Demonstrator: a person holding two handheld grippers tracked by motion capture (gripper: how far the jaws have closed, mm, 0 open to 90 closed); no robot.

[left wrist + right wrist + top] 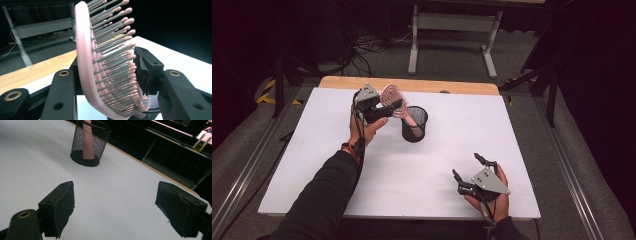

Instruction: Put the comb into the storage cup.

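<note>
A pink hairbrush (393, 99) with grey, pink-tipped bristles (110, 62) is held by its head in my left gripper (384, 107), whose jaws are shut on it. Its handle (88, 142) leans down into a black mesh cup (414, 124) standing on the white board (432, 165) right of that gripper. The cup's rim shows just under the brush head in the left gripper view. My right gripper (468, 169) rests near the board's front right, jaws wide apart and nothing between them, its pads (61, 205) facing the cup (89, 143) from a distance.
The white board lies on a wooden table whose far edge (409, 84) shows behind it. A white metal table frame (452, 35) and cables stand on the floor beyond. A dark desk (175, 152) lies past the table in the right gripper view.
</note>
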